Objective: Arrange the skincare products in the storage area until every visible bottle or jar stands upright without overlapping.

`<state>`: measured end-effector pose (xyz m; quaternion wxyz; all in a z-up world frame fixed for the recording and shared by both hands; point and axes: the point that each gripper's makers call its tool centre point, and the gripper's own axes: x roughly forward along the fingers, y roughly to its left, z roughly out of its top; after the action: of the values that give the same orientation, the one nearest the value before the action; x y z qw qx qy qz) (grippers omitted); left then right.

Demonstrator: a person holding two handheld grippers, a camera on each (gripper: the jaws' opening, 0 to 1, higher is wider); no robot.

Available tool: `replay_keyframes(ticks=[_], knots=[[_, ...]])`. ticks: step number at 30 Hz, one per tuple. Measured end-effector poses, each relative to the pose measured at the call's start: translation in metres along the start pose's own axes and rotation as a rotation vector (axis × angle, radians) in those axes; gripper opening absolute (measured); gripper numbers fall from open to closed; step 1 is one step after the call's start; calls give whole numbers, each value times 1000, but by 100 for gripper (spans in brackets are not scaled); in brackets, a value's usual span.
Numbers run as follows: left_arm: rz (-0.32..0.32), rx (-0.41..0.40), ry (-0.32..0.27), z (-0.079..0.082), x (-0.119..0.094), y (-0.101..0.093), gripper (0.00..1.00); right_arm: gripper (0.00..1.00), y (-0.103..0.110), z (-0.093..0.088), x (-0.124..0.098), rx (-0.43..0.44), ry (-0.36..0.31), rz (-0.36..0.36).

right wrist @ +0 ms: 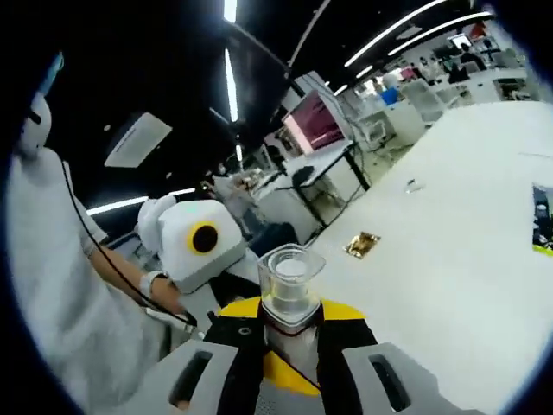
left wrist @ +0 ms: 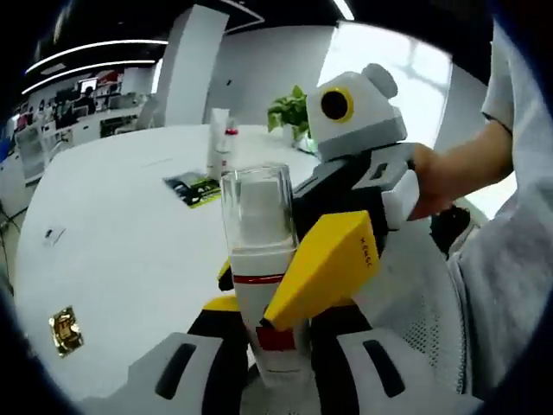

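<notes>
A white pump bottle [left wrist: 259, 259] with a clear cap and a red band stands along my left gripper's [left wrist: 268, 350] black-and-white jaws, which are shut on its lower body. My right gripper [left wrist: 270, 290] reaches in from the right, its yellow fingers [left wrist: 324, 264] closed on the bottle's middle from both sides. In the right gripper view the same bottle [right wrist: 289, 281] points its clear cap at the camera, clamped by my right gripper [right wrist: 289, 333]. A white tube and a small bottle [left wrist: 220, 143] stand upright far back on the table.
The white round table [left wrist: 121, 251] carries a dark green packet [left wrist: 194, 186], a gold square packet [left wrist: 66, 330] and a small tag [left wrist: 54, 234]. A potted plant [left wrist: 289, 111] stands at the back. A person's arm and grey sleeve [left wrist: 501, 259] fill the right side.
</notes>
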<state>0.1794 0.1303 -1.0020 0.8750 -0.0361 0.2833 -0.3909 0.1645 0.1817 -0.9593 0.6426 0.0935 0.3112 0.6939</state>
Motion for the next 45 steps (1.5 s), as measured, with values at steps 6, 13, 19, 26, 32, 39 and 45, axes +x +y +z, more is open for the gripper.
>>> replay_keyframes(ticks=[6,13,19,26,32,39,45], knots=[[-55,7,11,-2,1,-12,24,16,16,3,-4,-114,36,110],[20,-36,3,0,-6,2,20,17,2,7,0,-20,-2,31],[148,-61,30,-6,-7,27,19,17,-21,7,6,212,-113,-129],[221,5,99,-18,-4,34,19,18,-30,1,14,383,-153,-273],[249,40,141,-26,-4,36,19,17,-37,-4,18,378,-154,-348],[88,-100,58,-12,0,19,21,15,-30,1,5,251,-115,-268],[39,-41,42,-9,1,6,23,15,-15,-1,1,133,-49,-175]])
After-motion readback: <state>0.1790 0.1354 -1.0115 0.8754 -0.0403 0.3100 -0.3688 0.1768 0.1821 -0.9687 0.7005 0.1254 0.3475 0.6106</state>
